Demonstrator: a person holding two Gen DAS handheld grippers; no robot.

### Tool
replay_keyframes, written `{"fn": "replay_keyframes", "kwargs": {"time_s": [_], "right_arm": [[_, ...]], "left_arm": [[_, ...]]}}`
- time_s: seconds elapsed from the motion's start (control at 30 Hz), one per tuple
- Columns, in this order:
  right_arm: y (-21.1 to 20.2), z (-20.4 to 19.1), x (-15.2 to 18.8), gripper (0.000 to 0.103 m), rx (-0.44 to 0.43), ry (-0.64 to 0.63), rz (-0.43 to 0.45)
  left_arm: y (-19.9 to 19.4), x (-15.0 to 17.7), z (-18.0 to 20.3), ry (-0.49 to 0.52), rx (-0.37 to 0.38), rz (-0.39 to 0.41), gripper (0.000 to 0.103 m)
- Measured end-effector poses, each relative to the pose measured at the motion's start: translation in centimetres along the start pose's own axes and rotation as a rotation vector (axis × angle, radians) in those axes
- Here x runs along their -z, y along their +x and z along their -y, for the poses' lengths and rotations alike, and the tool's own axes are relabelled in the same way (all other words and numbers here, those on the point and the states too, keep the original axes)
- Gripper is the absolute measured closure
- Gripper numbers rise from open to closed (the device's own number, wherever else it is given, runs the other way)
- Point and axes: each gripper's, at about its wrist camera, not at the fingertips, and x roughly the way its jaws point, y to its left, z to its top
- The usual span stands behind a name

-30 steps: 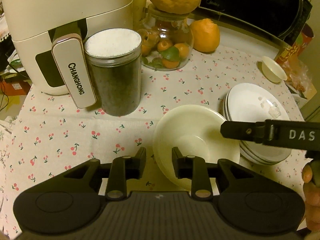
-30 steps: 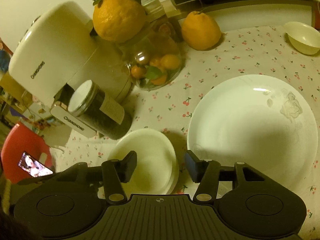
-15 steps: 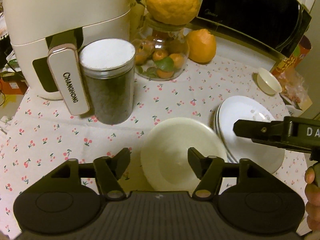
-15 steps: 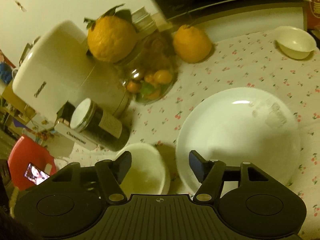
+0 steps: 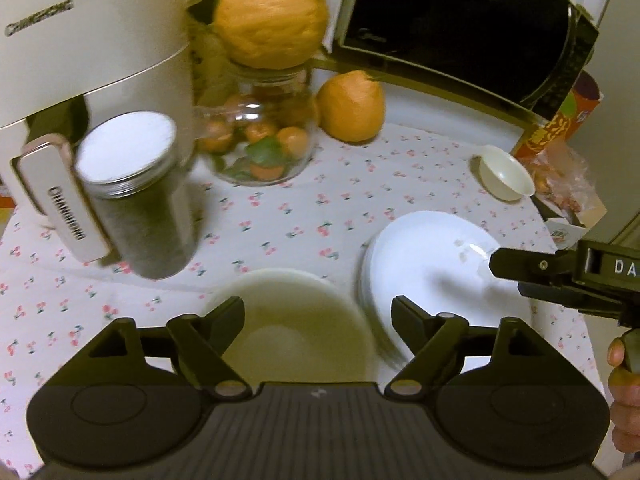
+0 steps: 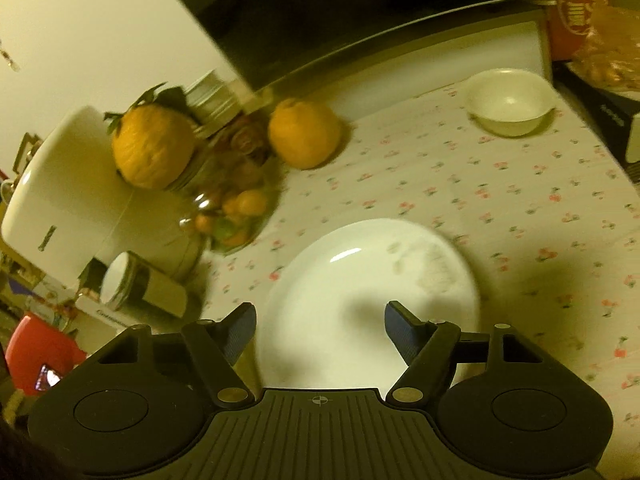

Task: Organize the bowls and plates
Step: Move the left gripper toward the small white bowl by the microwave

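Left gripper [image 5: 318, 314]: jaws just opening, now wide, above cream round bowl [image 5: 296, 320], not touching.
Right gripper [image 6: 320, 320]: jaws just opening, now wide, empty, over white plate stack [image 6: 360, 280].

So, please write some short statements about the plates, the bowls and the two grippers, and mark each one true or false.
1. The left gripper is open and holds nothing. True.
2. The small bowl sits on top of the stack of plates. False: it stands apart, on the tablecloth.
3. The right gripper grips a plate. False: its jaws are open.
4. The large bowl lies beside the plates. True.
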Motion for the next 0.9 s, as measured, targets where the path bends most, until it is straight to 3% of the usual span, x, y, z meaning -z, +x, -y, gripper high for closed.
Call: {"fn": "replay_keyframes", "kwargs": {"time_s": [0.2, 0.3, 0.43, 0.9], "right_arm": [[-1.6, 3.0, -0.8, 0.030, 0.025, 0.004, 0.025], [-2.4, 4.5, -1.4, 0.022, 0.030, 0.023, 0.046], [-3.3, 6.4, -2.2, 0.020, 0.036, 0.053, 0.074], [-2.2, 12.8, -4.4, 0.017, 0.122, 0.170, 0.090]], "left_arm": [[1.1, -0.4, 2.5, 0.031, 0.009, 0.003, 0.016], [1.7, -0.6, 3.9, 0.046, 0.014, 0.002, 0.012], [2.6, -0.9, 5.7, 0.058, 0.017, 0.007, 0.008], [6.7, -4.3, 11.2, 0.035, 0.016, 0.067, 0.001]]}}
